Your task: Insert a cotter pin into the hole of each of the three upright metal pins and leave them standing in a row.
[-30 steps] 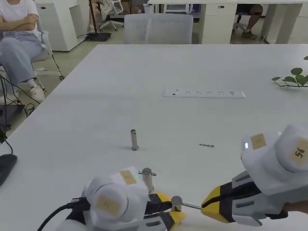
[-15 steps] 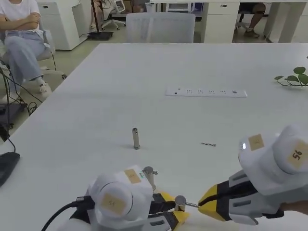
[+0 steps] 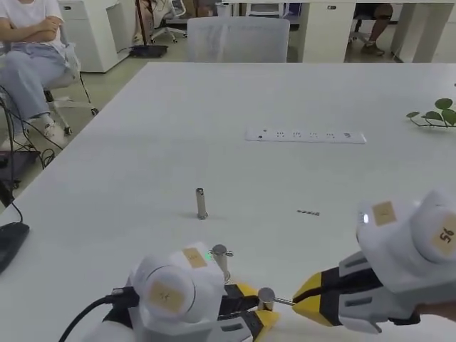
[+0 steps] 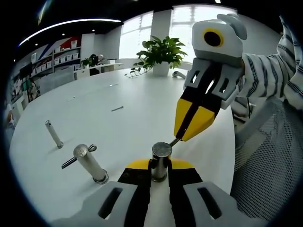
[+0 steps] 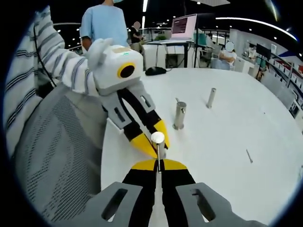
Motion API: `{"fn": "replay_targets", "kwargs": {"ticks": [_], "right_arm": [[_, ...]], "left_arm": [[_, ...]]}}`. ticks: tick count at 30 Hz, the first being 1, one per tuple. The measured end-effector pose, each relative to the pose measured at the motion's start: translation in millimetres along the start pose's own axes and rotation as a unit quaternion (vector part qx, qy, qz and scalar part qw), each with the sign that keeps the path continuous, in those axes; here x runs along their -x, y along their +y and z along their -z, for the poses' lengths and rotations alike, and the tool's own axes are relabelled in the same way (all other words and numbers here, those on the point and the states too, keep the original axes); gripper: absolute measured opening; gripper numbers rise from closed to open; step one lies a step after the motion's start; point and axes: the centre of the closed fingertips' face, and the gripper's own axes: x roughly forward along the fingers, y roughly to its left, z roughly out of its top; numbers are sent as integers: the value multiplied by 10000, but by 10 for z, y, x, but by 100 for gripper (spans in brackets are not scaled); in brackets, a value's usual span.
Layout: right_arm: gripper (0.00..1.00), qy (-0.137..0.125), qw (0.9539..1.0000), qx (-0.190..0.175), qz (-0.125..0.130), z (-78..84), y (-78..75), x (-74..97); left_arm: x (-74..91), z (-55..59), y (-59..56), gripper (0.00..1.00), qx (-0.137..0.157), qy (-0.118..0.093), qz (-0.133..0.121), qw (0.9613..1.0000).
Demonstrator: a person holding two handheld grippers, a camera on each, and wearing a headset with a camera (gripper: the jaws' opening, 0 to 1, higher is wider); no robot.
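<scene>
At the desk (image 3: 214, 107)'s near edge
The left gripper (image 3: 258, 312) clamps the metal pin (image 3: 266, 297); the right gripper (image 3: 299, 303) pinches a cotter pin (image 3: 283, 302) touching its head.

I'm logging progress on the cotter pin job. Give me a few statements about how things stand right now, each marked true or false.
1. The left gripper is shut on the nearest metal pin. True.
2. The right gripper is open and empty. False: it is shut on the held cotter pin, whose tip is at the nearest metal pin.
3. The middle metal pin has the inserted cotter pin through it. True.
4. The far metal pin lies on its side. False: it stands upright.
5. A loose cotter pin lies on the table. True.
</scene>
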Motion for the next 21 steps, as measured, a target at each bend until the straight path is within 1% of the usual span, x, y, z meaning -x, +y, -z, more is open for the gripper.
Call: {"fn": "replay_targets", "kwargs": {"ticks": [2, 10, 13, 16, 19, 21], "right_arm": [[3, -28, 10000, -6, 27, 2, 2, 4], [3, -176, 9994, -77, 277, 2, 17, 0], [3, -233, 9990, -5, 375, -2, 17, -1], [3, -268, 9988, 10, 413, -4, 7, -2], [3, -246, 9985, 126, 469, -11, 5, -5], [3, -253, 9984, 110, 488, -10, 1, -6]], "left_arm": [[-1, -1, 0, 12, 5, 0, 1, 10000], [1, 3, 4, 12, 82, 12, -28, 10000], [4, 0, 4, 12, 86, 0, -60, 9999], [5, 1, 6, 12, 89, 17, -74, 9999], [5, 2, 5, 12, 58, 42, -107, 9999], [6, 3, 4, 11, 37, 48, -136, 9999]]}}
